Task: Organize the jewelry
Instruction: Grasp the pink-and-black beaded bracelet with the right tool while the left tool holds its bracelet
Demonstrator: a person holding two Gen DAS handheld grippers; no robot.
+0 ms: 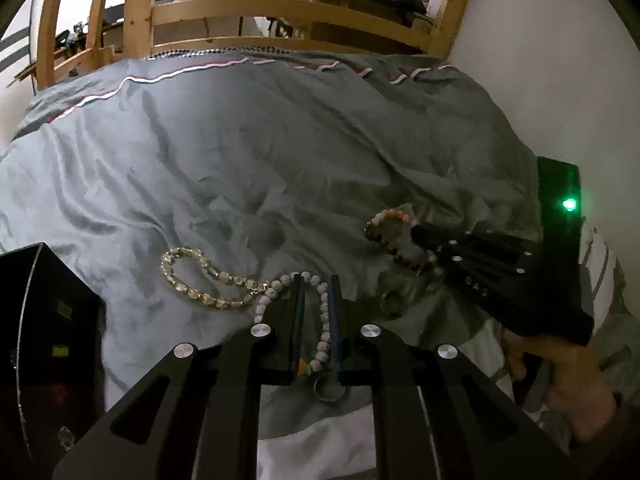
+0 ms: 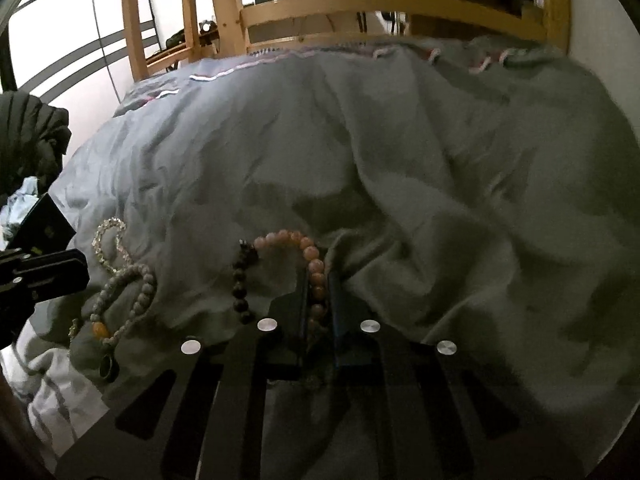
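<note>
Three bead bracelets lie on a grey duvet (image 1: pixel 248 152). My left gripper (image 1: pixel 316 280) has its fingers close together around one side of the white speckled bead bracelet (image 1: pixel 324 320), which has an orange bead and lies by a metal ring (image 1: pixel 329 390). A clear crystal bracelet (image 1: pixel 200 280) lies just left of it. My right gripper (image 2: pixel 320 276) is shut on the pink and brown bead bracelet (image 2: pixel 310 256); this bracelet (image 1: pixel 394 236) also shows in the left wrist view. The white bracelet (image 2: pixel 132 300) and crystal bracelet (image 2: pixel 110 244) show at the left of the right wrist view.
A black box (image 1: pixel 44 336) sits at the left on the bed. A wooden bed frame (image 1: pixel 280 12) rises at the far end. A white wall (image 1: pixel 560 80) runs along the right. A second small ring (image 1: pixel 390 302) lies between the grippers.
</note>
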